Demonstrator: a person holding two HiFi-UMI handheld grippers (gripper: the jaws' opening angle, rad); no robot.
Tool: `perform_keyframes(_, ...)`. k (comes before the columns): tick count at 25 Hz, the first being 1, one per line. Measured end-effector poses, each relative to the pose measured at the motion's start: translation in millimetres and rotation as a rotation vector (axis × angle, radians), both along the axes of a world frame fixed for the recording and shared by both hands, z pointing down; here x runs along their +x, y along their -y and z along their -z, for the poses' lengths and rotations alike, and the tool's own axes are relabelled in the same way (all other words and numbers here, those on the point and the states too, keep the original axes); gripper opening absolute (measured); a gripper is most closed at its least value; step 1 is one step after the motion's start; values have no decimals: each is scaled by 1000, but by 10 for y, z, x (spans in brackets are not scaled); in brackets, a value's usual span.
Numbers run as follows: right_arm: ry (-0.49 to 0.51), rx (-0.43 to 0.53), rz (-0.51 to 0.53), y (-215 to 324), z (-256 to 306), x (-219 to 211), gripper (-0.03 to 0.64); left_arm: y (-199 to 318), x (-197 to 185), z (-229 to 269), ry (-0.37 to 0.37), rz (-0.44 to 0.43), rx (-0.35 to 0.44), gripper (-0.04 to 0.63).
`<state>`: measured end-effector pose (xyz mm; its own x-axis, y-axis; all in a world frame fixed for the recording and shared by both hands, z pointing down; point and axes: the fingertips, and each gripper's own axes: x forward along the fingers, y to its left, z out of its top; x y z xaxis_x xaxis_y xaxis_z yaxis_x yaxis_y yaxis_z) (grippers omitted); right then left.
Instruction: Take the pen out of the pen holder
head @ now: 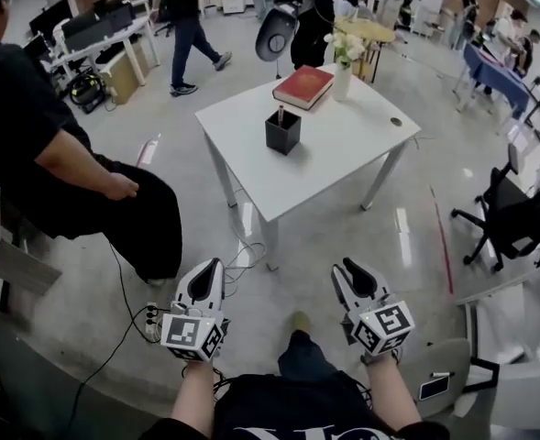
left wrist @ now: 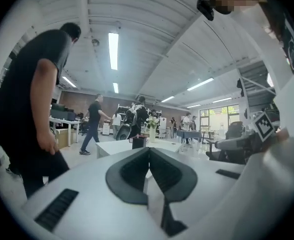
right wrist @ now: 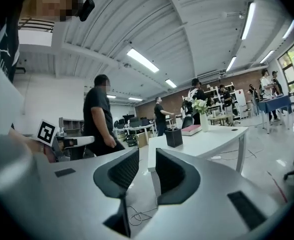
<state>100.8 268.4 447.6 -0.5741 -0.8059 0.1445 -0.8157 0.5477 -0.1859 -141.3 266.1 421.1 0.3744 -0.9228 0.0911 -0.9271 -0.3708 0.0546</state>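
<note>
The left gripper (head: 208,269) and the right gripper (head: 347,270) are held over the floor, well apart from the near corner of the desk (head: 343,154), and both are pointed toward it. The jaws of the left gripper are closed together, with nothing between them. The jaws of the right gripper are set apart and are empty. On the desk, near its left edge, a black pen holder (head: 282,132) is placed upright, and the pen (head: 281,114) is seen standing inside it. At the far side of the desk a red book (head: 303,86) is laid, with a white vase (head: 343,82) of flowers just beside it. A person in black (head: 31,136) is seen left of the desk, and another person (head: 185,16) is seen beyond it.
</note>
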Motion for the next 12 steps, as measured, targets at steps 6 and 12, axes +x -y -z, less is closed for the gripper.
perform_keyframes(6, -8, -23, 43, 778, -25, 56, 114, 677, 69, -17, -8, 36, -15, 5)
perform_keyframes(12, -7, -35, 107, 1442, -76, 97, 112, 1236, 162, -33, -4, 84, -19, 4)
